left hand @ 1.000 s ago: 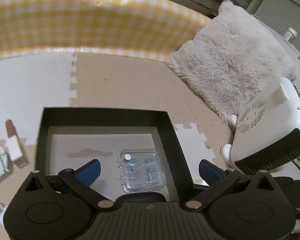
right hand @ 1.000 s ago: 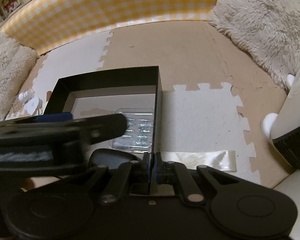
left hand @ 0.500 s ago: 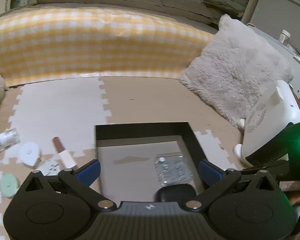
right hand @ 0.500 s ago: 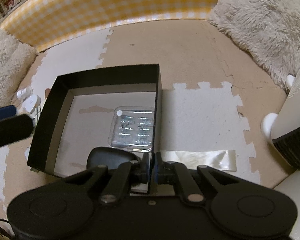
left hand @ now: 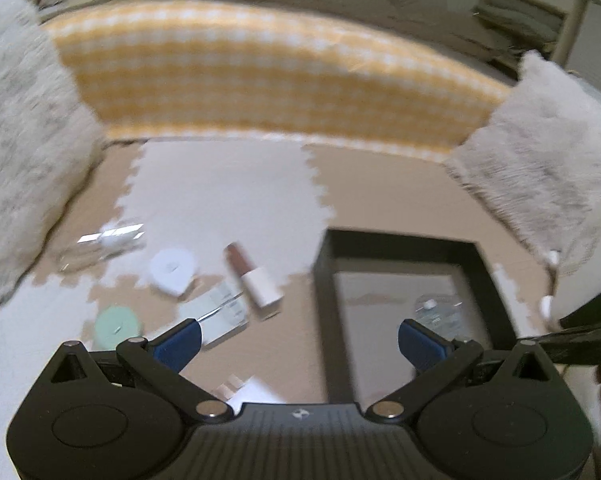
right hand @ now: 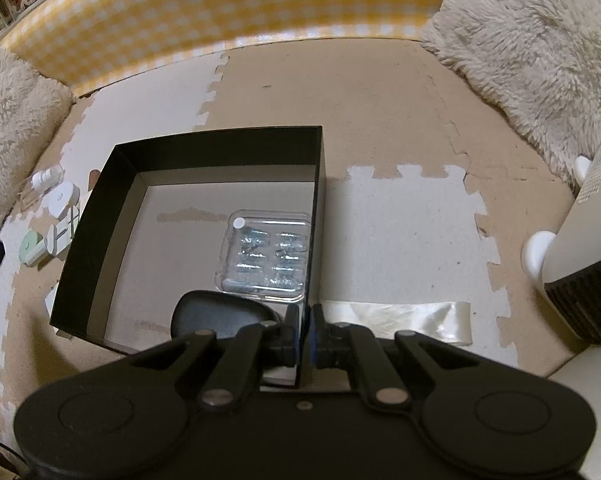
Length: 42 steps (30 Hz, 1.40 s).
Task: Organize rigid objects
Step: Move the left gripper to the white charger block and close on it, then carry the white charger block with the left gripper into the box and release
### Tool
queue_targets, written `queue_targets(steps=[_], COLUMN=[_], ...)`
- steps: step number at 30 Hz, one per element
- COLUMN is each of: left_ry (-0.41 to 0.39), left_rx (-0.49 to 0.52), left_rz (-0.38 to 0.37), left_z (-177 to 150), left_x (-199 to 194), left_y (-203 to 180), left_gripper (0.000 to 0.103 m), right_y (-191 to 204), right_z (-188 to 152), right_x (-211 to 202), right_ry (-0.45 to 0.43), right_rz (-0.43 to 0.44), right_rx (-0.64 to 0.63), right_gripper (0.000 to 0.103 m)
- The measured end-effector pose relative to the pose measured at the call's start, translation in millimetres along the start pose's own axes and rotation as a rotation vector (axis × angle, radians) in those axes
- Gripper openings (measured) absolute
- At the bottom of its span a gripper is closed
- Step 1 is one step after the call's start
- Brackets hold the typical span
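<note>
A black open box (right hand: 220, 136) sits on the foam floor mat. Inside it lie a clear plastic case (right hand: 268, 256) of small metal parts and a black oval object (right hand: 220, 316). My right gripper (right hand: 304, 336) is shut on the box's right wall near its front corner. My left gripper (left hand: 300, 344) is open and holds nothing; it hangs above the mat at the box's (left hand: 396, 240) left edge. Loose items lie ahead of it: a brown-and-white tube (left hand: 252, 276), a white round piece (left hand: 172, 268), a green disc (left hand: 116, 326), a clear bottle (left hand: 100, 244) and a clear flat pack (left hand: 220, 312).
A yellow checked bed edge (right hand: 228, 12) runs along the back. Fluffy cushions (right hand: 540, 48) lie at both sides. A white appliance (right hand: 572, 264) stands at the right, and a shiny ribbon strip (right hand: 400, 316) lies beside the box.
My left gripper has swung left out of the box, still open, and the loose items have come into its view. The right gripper has kept its grip and place.
</note>
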<state>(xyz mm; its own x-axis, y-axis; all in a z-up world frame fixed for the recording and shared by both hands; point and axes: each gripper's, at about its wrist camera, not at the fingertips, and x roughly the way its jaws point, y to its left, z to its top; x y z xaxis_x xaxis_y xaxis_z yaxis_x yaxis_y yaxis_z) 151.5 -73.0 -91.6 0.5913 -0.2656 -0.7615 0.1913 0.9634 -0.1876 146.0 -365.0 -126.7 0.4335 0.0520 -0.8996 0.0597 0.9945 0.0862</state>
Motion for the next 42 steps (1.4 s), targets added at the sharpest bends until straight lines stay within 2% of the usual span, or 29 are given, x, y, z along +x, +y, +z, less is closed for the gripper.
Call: queue_targets(steps=[4, 11, 13, 15, 19, 22, 25, 30, 34, 38, 42], left_ry=[0.056, 0.090, 0.107, 0.130, 0.152, 0.160, 0.171, 0.133, 0.143, 0.157, 0.142], left_rx=[0.043, 0.269, 0.338, 0.360, 0.427, 0.493, 0.510, 0.536, 0.534, 0.536, 0.534], left_rz=[0.033, 0.005, 0.005, -0.009, -0.059, -0.057, -0.060, -0.035, -0.028, -0.032, -0.001], left_z=[-8.7, -24.3, -31.1, -35.9, -44.1, -50.7, -54.3, -52.8, -51.7, -51.8, -49.0], left_x=[7.1, 15.4, 18.5, 24.3, 33.5, 42.6, 49.9, 54.2, 60.6, 63.0, 57.7], left_y=[13.6, 18.7, 16.1, 14.6, 5.3, -3.5, -4.6, -1.9, 2.0, 3.0, 0.2], left_gripper=[0.103, 0.103, 0.095, 0.078, 0.069, 0.064, 0.061, 0.060, 0.060, 0.048, 0.048], right_y=[0.1, 0.2, 0.7, 0.9, 1.3, 1.4, 1.6, 2.4, 3.0, 3.1, 3.3], right_z=[0.1, 0.0, -0.2, -0.3, -0.3, -0.2, -0.1, 0.0, 0.1, 0.1, 0.1], right_x=[0.0, 0.0, 0.1, 0.1, 0.1, 0.2, 0.1, 0.4, 0.9, 0.9, 0.9], right_ry=[0.000, 0.000, 0.001, 0.001, 0.001, 0.001, 0.001, 0.002, 0.002, 0.002, 0.002], right_rz=[0.000, -0.002, -0.004, -0.004, -0.005, -0.004, -0.006, -0.008, -0.008, -0.008, -0.007], right_rx=[0.000, -0.002, -0.006, -0.006, -0.008, -0.007, -0.008, -0.012, -0.013, -0.012, -0.012], right_gripper=[0.006, 0.006, 0.006, 0.006, 0.006, 0.006, 0.006, 0.006, 0.006, 0.006, 0.006])
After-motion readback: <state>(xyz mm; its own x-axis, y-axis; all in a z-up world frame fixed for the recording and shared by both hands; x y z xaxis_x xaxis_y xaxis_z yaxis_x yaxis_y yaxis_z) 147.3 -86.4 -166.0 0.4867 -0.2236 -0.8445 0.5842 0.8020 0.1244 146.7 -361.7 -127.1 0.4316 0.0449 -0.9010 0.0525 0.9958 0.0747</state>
